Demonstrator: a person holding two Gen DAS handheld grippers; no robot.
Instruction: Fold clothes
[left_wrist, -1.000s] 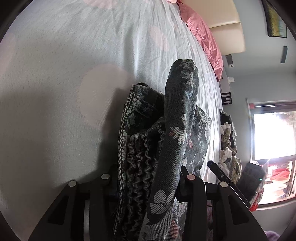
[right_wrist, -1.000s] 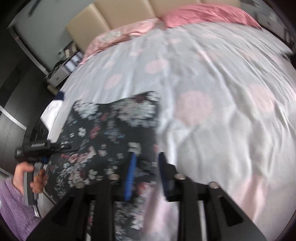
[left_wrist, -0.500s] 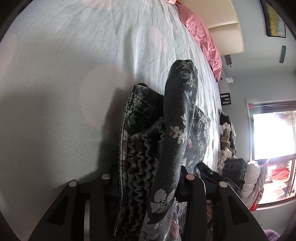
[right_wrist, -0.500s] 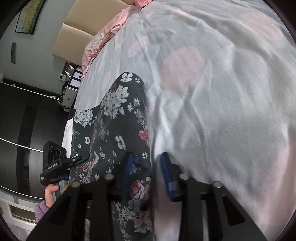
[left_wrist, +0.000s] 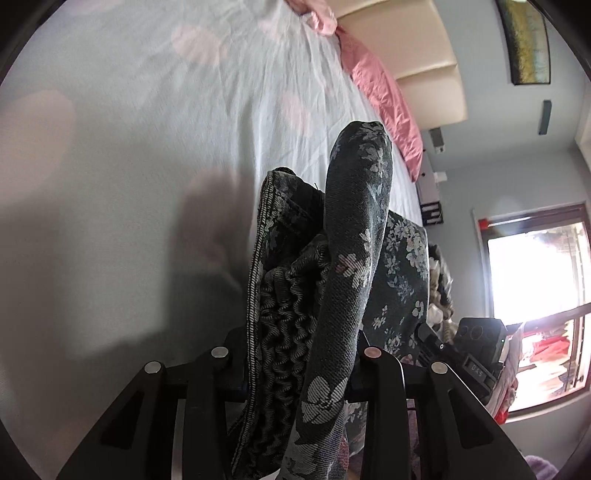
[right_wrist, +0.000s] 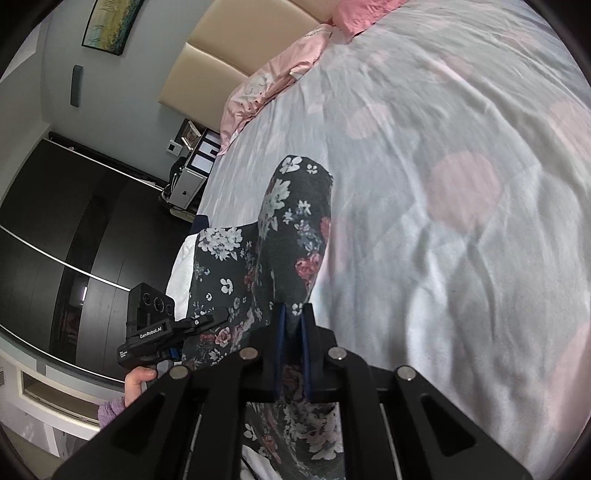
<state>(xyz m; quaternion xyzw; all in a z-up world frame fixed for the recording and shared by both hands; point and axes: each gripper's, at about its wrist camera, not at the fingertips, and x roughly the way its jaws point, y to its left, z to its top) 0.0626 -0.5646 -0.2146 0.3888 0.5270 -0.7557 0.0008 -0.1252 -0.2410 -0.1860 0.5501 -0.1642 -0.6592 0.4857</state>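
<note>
The right gripper (right_wrist: 291, 325) has just been closing, and its blue pads now pinch a thin fold of the dark floral garment (right_wrist: 291, 229) between them. The left gripper (left_wrist: 299, 354) has also been closing; its jaws stand part-spread but clamp a thick bunch of the same floral garment (left_wrist: 354, 236), shirred elastic section and all. The cloth rises clear of the fingers and hangs between the two grippers over the near edge of the polka-dot bed sheet (right_wrist: 461, 184), not yet spread flat.

The right-hand grip looks like the weaker one: only a narrow edge sits in the pads, so a sharp pull toward the pink pillows (right_wrist: 280, 85) at the head of the bed could slide it out. The left grip holds several layers at once; if one slips, the bundle would drop unevenly and the fold would come out skewed. Uneven lifting of the two hands would likely twist the fabric and crease it when it is laid down.
</note>
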